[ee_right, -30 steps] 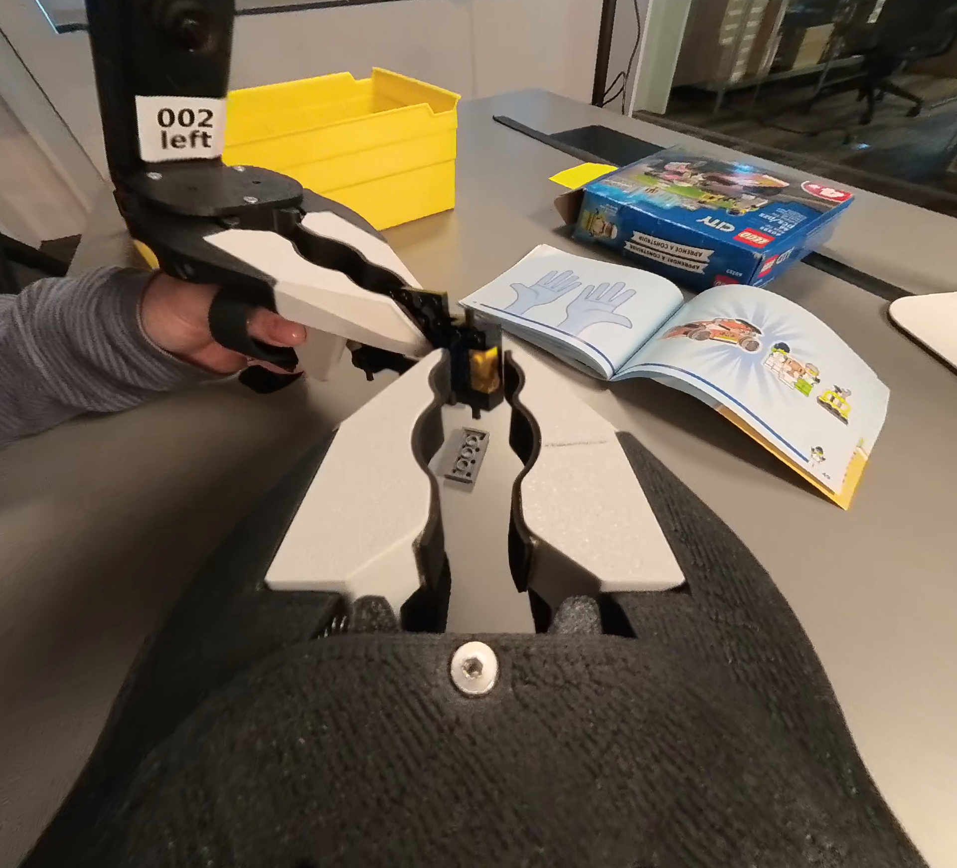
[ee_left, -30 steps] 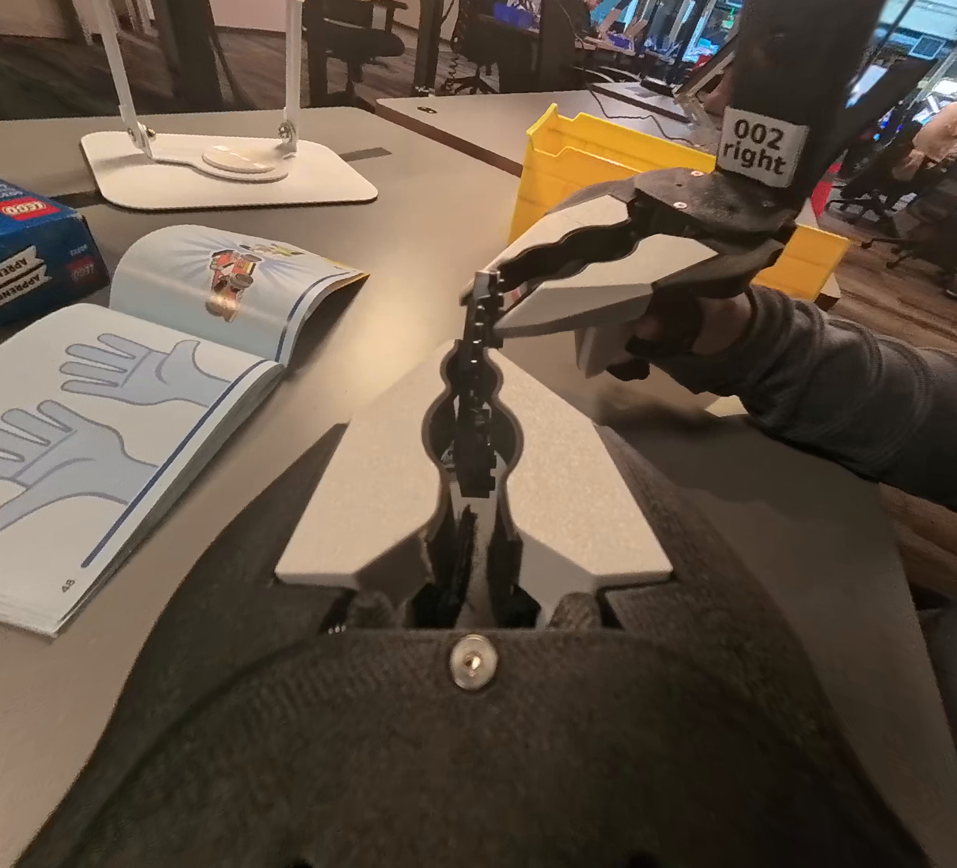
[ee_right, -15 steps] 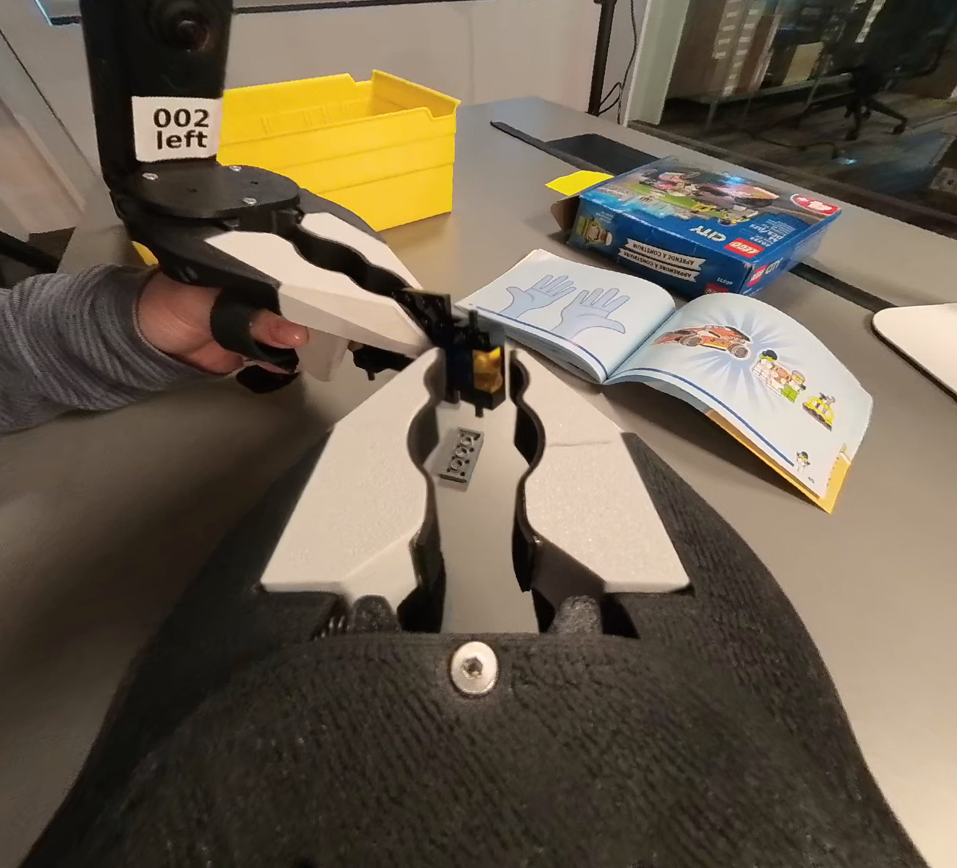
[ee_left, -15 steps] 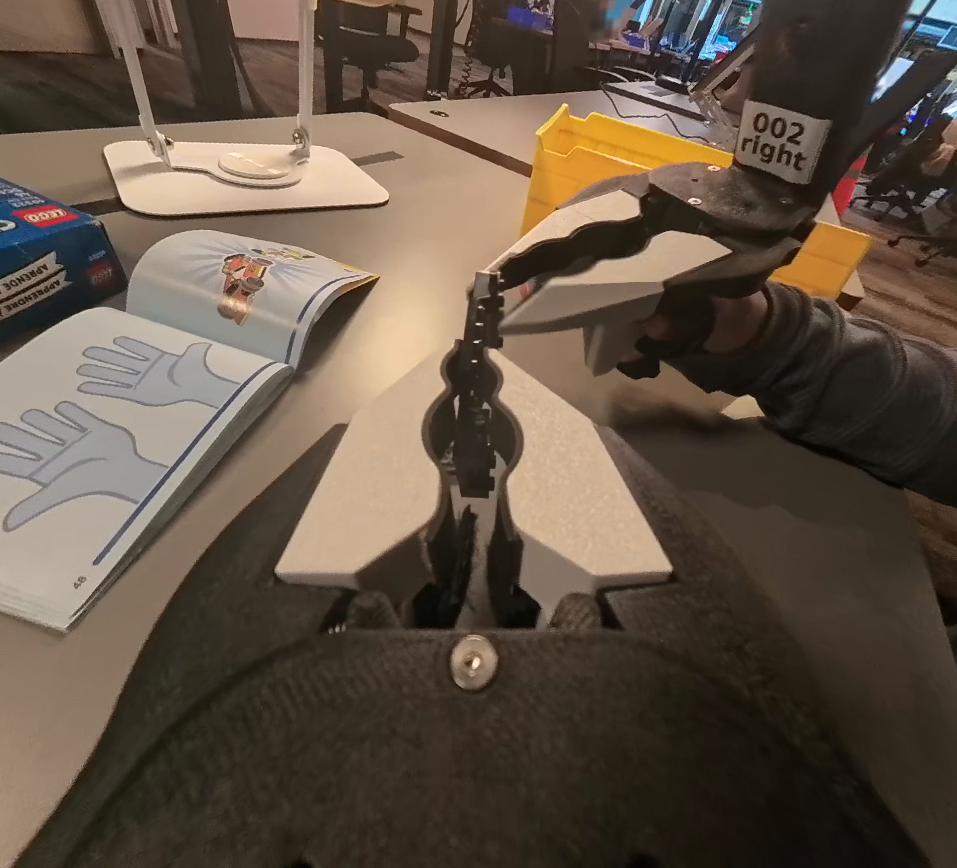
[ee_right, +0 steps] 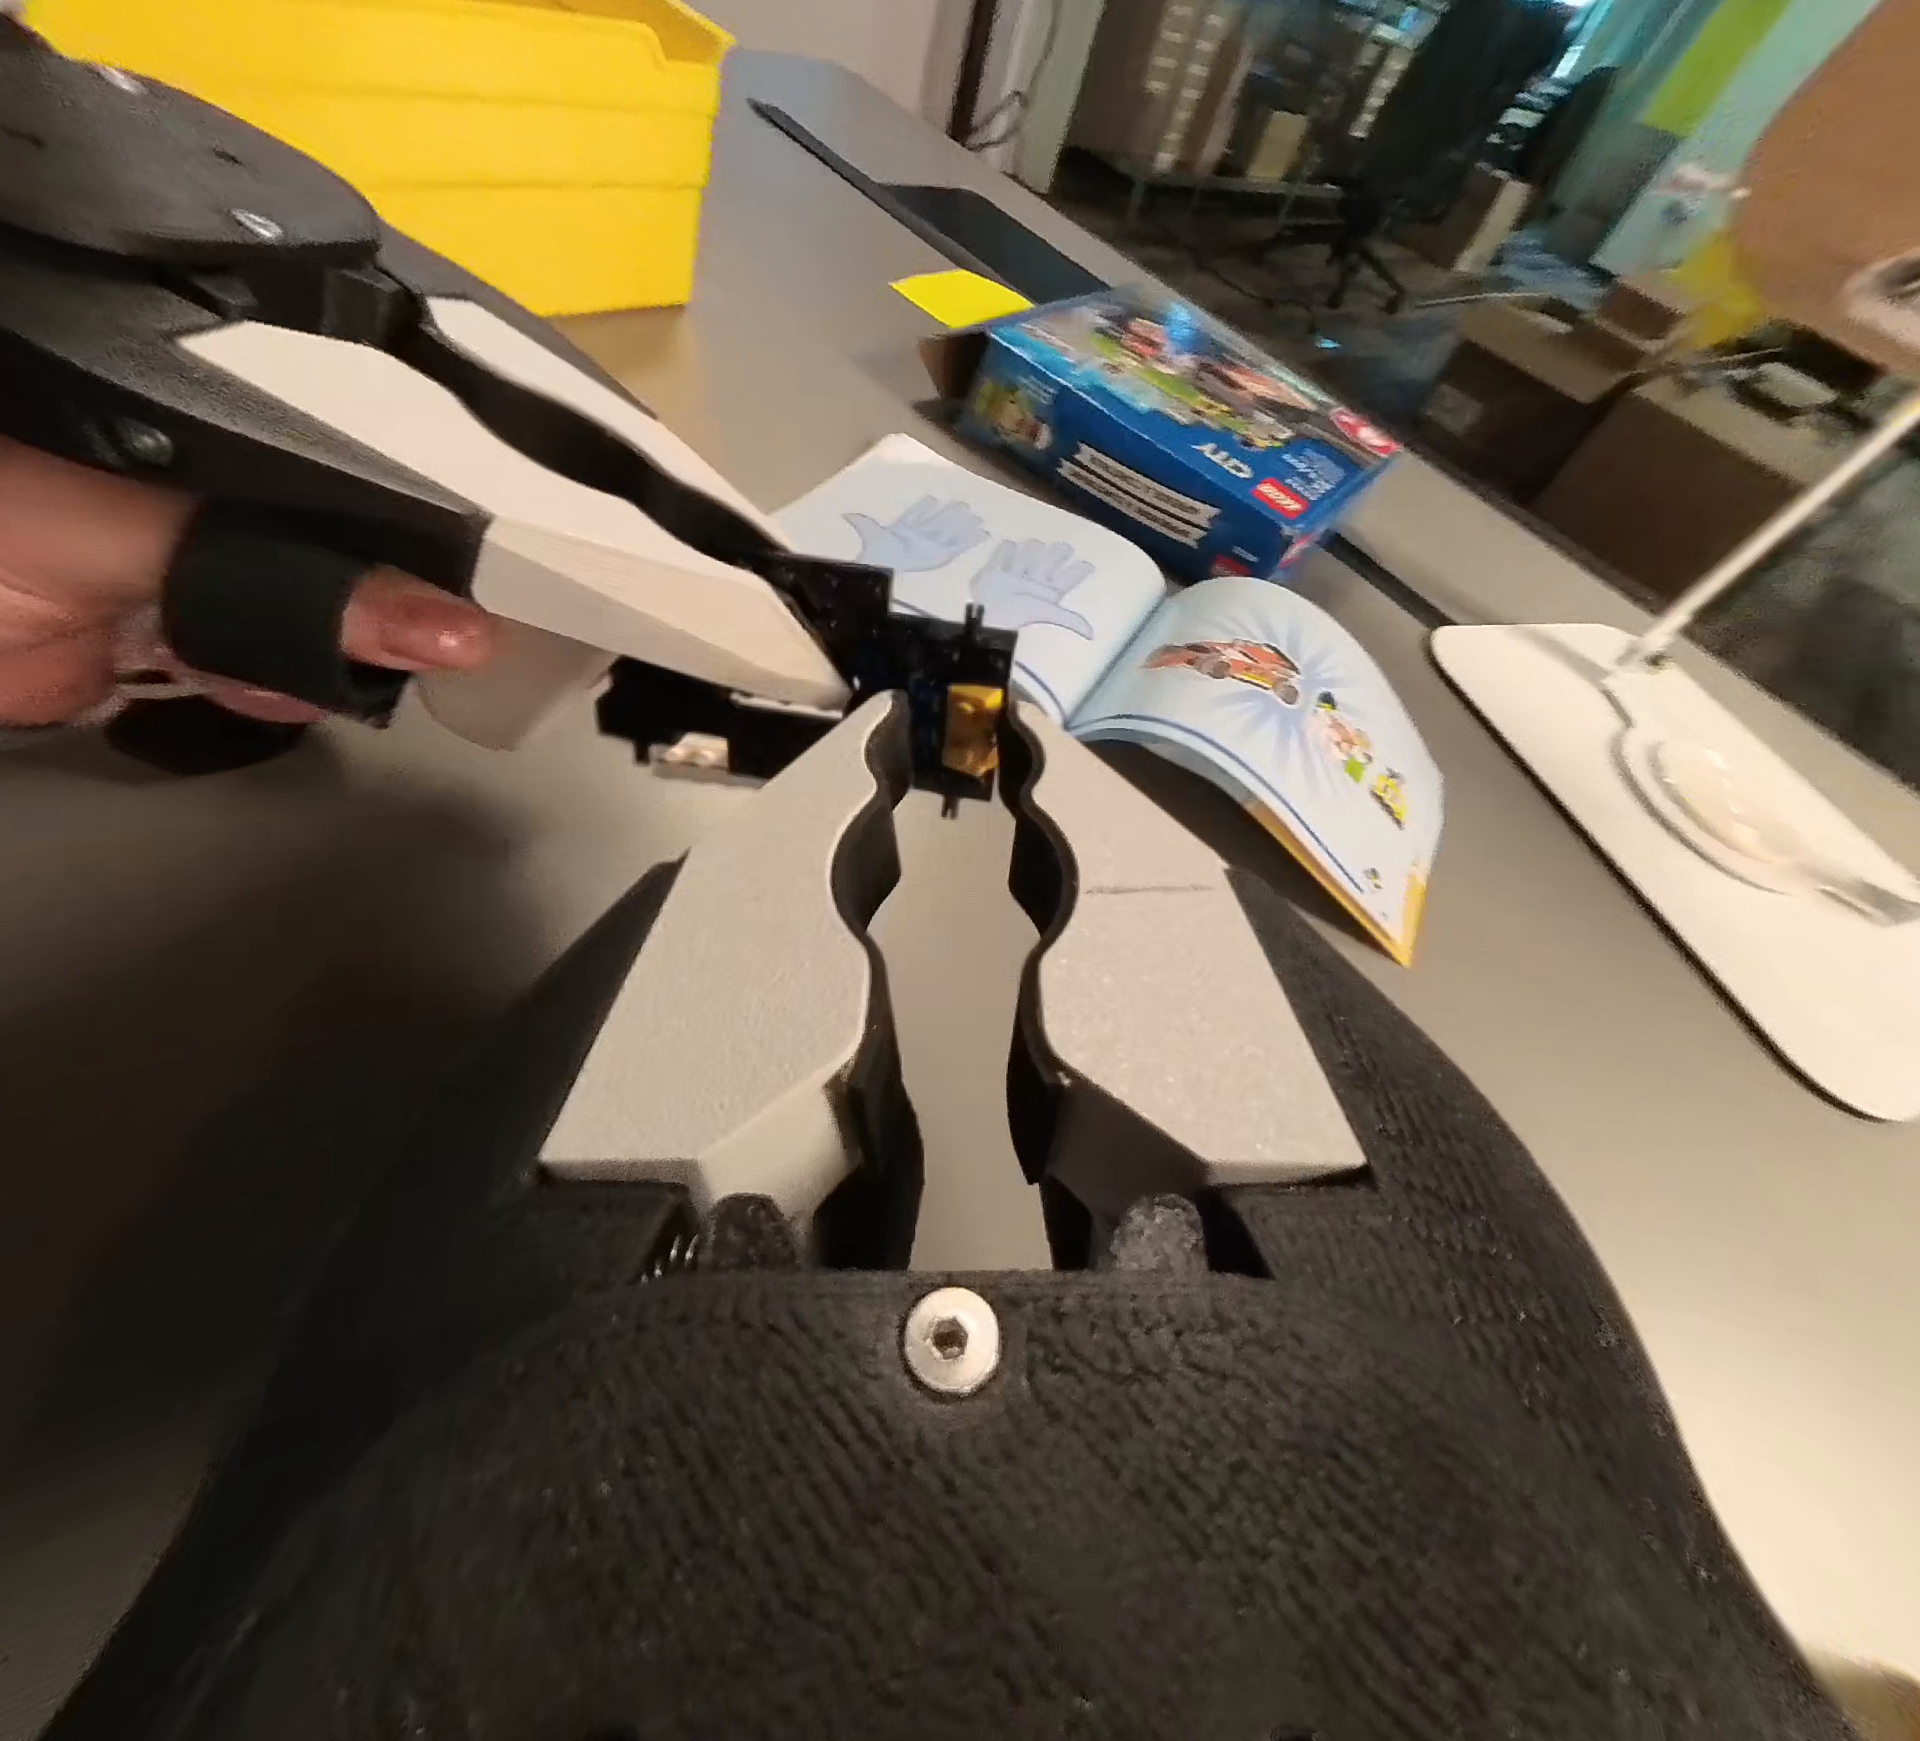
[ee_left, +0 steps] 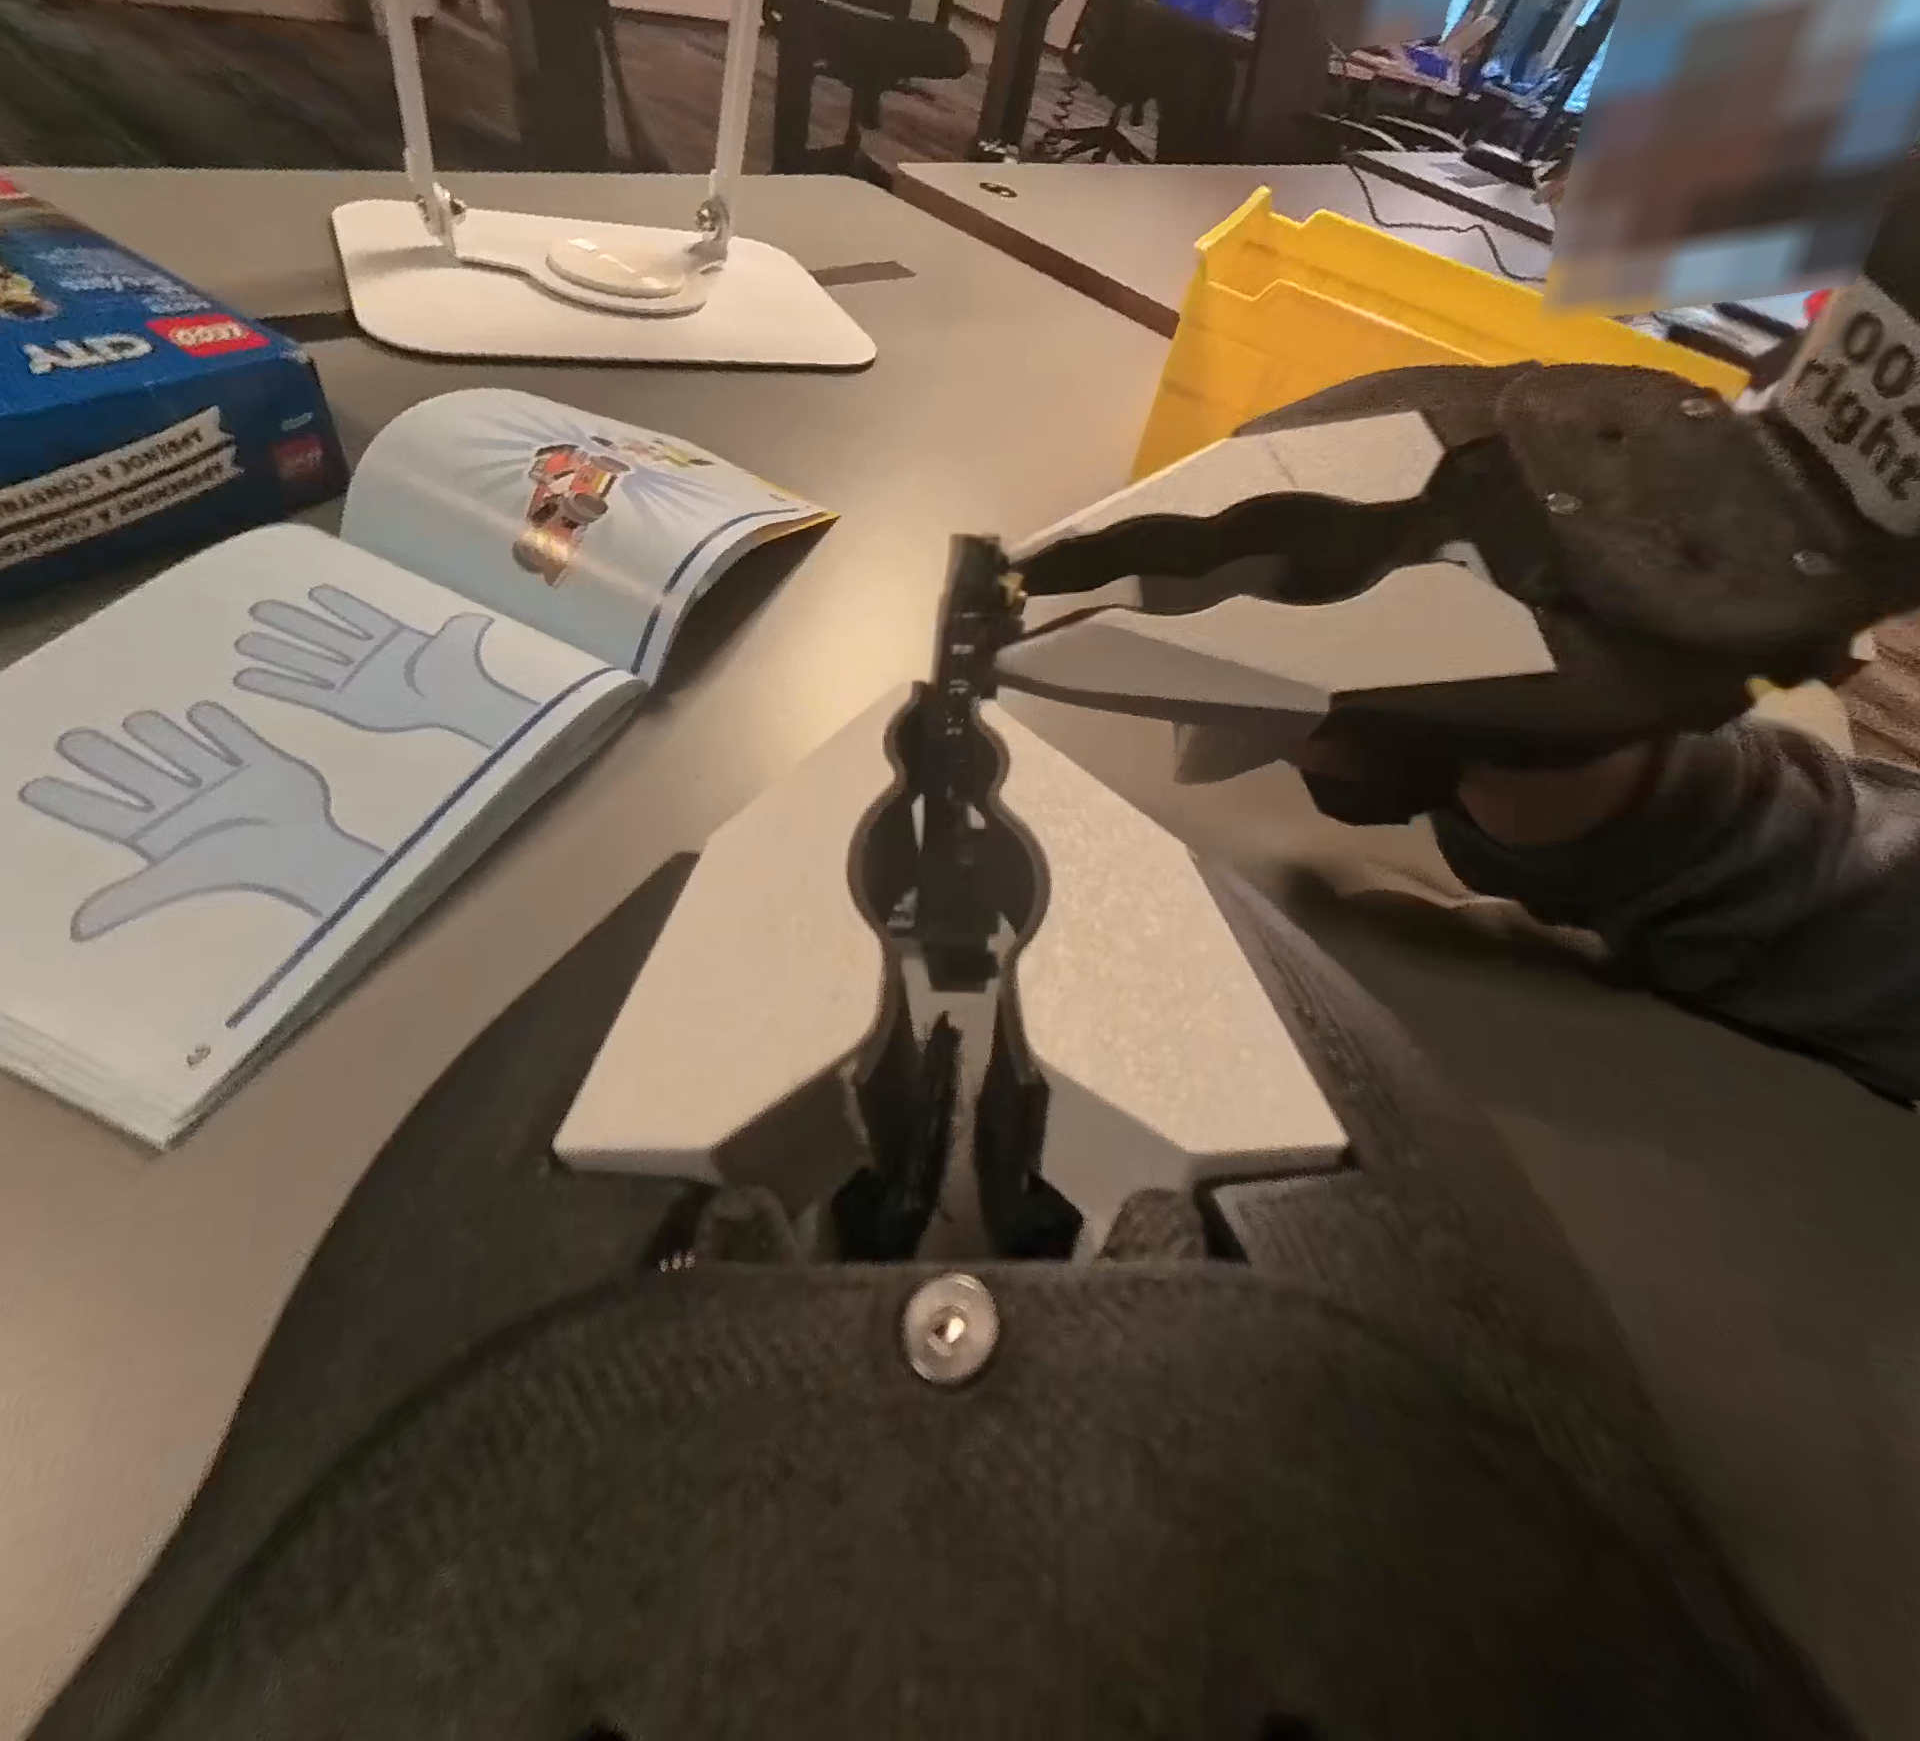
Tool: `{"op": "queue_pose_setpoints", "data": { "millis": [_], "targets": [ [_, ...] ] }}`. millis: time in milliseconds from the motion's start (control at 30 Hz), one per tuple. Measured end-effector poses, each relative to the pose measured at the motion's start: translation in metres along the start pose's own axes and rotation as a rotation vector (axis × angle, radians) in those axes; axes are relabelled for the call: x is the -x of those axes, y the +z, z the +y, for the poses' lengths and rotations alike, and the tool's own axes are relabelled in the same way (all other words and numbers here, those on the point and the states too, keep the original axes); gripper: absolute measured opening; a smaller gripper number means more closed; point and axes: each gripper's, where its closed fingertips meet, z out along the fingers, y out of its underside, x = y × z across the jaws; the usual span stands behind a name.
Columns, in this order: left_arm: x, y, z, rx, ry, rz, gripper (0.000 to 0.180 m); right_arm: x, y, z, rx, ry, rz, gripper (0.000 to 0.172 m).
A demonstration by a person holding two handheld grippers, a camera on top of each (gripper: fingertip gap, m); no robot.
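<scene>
Black studded plastic brick assembly (ee_left: 961, 652), edge-on, pinched by left gripper (ee_left: 951, 735); right gripper (ee_right: 951, 735) at 2 o'clock pinches its yellow-fronted end (ee_right: 971, 725).

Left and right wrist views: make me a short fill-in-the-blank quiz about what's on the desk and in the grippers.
1. The stacked bins behind the grippers are ___.
2. The booklet lies ___ on the desk.
3. The left gripper is shut on a thin ___ brick assembly.
4. The toy box is mostly ___.

Missing words: yellow; open; black; blue
</scene>
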Motion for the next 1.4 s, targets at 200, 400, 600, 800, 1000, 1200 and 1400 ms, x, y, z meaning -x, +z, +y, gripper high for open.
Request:
{"op": "queue_pose_setpoints", "data": {
  "millis": [200, 400, 600, 800, 1000, 1200, 1400],
  "targets": [
    [0.005, 0.004, 0.003, 0.008, -0.056, -0.068, 0.003, -0.003, 0.004, 0.003, 0.044, -0.124, 0.119, 0.014],
    [0.029, -0.001, 0.005, -0.013, -0.157, -0.142, 0.002, -0.001, 0.004, 0.009, 0.092, -0.290, 0.143, 0.014],
    [0.025, -0.004, 0.002, -0.039, -0.239, -0.030, 0.002, -0.003, 0.001, 0.049, 0.279, 0.135, -0.121, 0.016],
    [0.017, -0.005, -0.001, -0.036, -0.263, 0.073, 0.002, 0.001, 0.002, 0.064, 0.333, 0.258, -0.203, 0.055],
    [-0.002, -0.012, -0.010, -0.063, -0.280, 0.244, 0.003, 0.012, -0.014, -0.001, -0.023, 0.578, -0.478, 0.047],
    [-0.029, -0.016, -0.015, -0.070, -0.352, 0.454, 0.003, 0.019, -0.031, -0.024, -0.148, 0.802, -0.726, 0.018],
    [-0.032, -0.019, -0.020, -0.087, -0.384, 0.498, 0.019, 0.011, -0.033, -0.029, -0.199, 0.868, -0.738, 0.011]
  ]
}}
